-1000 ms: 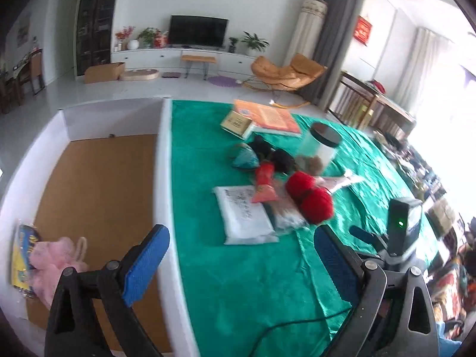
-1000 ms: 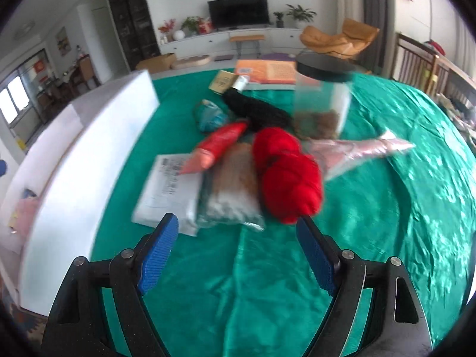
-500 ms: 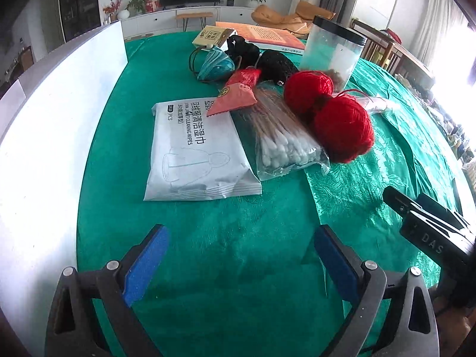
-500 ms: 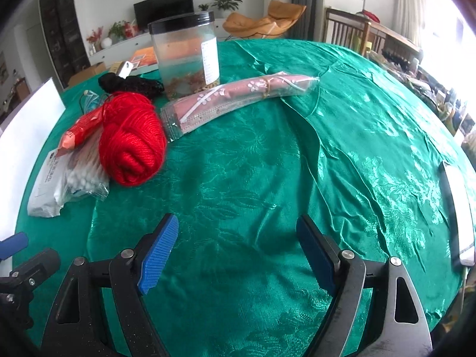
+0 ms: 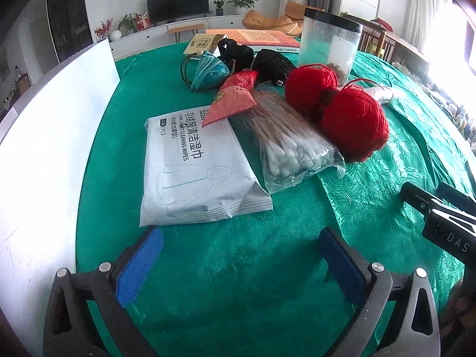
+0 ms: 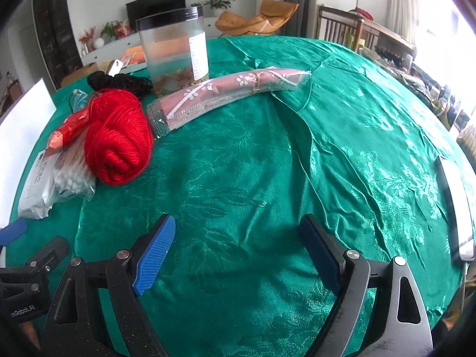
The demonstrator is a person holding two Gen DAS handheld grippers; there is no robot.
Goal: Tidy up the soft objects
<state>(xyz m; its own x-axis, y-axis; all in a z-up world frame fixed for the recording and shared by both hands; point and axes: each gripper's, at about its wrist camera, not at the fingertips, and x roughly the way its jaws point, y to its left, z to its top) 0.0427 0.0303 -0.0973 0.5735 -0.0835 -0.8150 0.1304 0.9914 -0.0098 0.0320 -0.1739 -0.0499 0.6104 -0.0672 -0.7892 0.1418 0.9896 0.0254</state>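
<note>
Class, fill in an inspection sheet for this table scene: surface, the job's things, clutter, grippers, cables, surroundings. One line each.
Surface: green patterned tablecloth, wrinkled; white board wall along its left edge.
Job's things: two red yarn balls; white flat pack of wet wipes; clear bag of cotton swabs; pink flowered roll in clear wrap; teal yarn bundle; black mesh fabric.
Clutter: clear plastic jar with black lid; red sachet; orange book.
Grippers: left gripper and right gripper both opening, nothing between the jaws.
Cables: nothing seen.
Surroundings: living room, television, tan chair.
</note>
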